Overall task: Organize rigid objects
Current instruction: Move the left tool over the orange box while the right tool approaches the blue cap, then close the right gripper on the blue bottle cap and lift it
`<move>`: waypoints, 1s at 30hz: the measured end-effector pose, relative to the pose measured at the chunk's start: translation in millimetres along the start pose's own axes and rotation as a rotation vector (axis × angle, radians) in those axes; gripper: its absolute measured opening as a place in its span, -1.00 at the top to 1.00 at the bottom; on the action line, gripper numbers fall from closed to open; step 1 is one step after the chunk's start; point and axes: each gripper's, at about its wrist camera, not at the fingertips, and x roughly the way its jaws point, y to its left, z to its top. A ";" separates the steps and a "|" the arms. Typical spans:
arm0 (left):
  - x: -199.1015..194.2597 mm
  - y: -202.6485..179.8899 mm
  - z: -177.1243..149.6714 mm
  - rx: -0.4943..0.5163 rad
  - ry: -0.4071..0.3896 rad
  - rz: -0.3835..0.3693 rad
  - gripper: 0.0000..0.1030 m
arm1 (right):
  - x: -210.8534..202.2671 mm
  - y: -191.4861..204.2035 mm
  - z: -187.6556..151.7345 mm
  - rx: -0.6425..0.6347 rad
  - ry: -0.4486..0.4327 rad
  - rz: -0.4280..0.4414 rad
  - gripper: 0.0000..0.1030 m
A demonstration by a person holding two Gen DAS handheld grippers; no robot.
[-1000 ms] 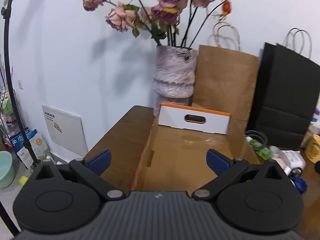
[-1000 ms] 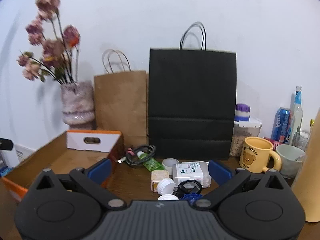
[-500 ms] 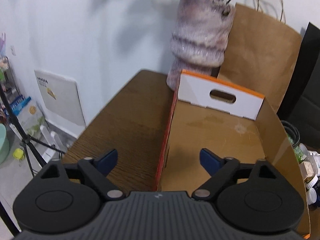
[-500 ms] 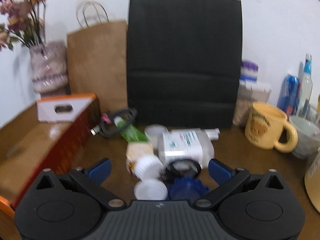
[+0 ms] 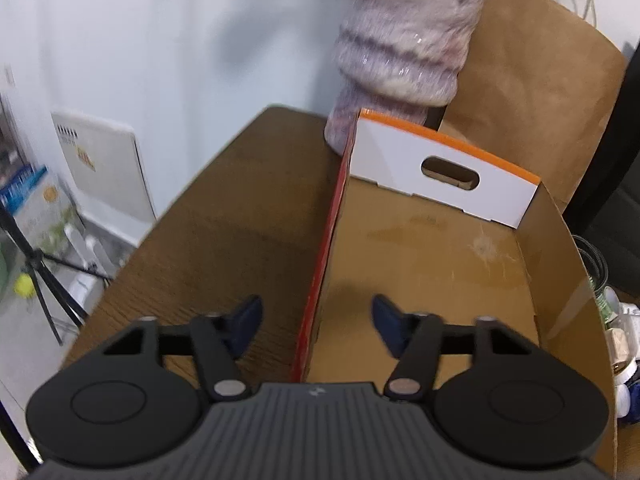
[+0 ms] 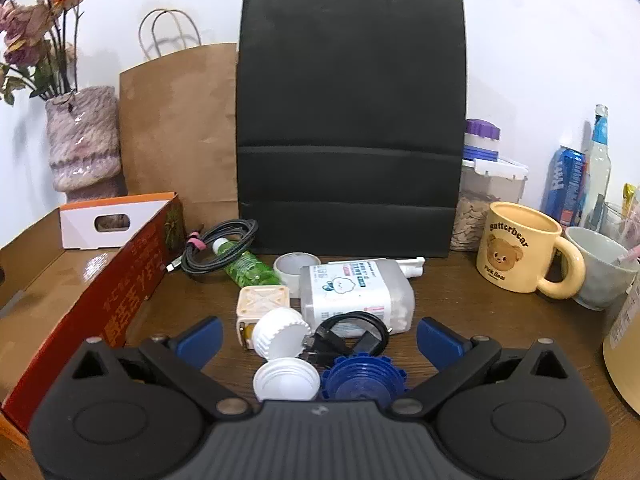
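An empty cardboard box (image 5: 432, 256) with a red-orange outside and a white handle flap stands on the brown table; it also shows in the right wrist view (image 6: 132, 276). My left gripper (image 5: 316, 320) is open and straddles the box's left wall. My right gripper (image 6: 318, 340) is open over a pile of small items: two white caps (image 6: 280, 330), a blue cap (image 6: 362, 380), a black cable loop (image 6: 346, 338), a white bottle (image 6: 356, 294) lying flat, a cream cube (image 6: 262, 300), a green bottle (image 6: 246, 266), a tape roll (image 6: 296, 264).
A vase of dried roses (image 6: 82, 140), a brown paper bag (image 6: 180, 128) and a black paper bag (image 6: 352, 136) stand at the back. A coiled black cable (image 6: 218, 246) lies by the box. A yellow bear mug (image 6: 520, 248), jar, can and bottle stand right.
The left gripper has dropped lower and moved in over the box's left wall, with its fingers somewhat closer together. The right gripper has moved down and forward over the pile of small items.
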 end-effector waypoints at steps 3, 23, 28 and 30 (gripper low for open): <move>-2.4 -0.8 0.0 0.002 -0.014 0.002 -0.08 | 0.5 -3.2 -0.4 0.015 0.003 -0.003 -1.00; -0.2 -7.0 -2.0 0.042 -0.054 0.050 0.47 | 10.6 -23.7 -8.1 -0.033 0.137 -0.048 -0.80; -1.3 -10.2 -3.6 0.065 -0.065 0.063 0.47 | 11.5 -25.5 -10.4 -0.046 0.154 -0.021 -0.62; -1.2 -10.0 -3.8 0.065 -0.063 0.066 0.47 | 12.7 -26.2 -11.0 -0.039 0.163 -0.006 -0.41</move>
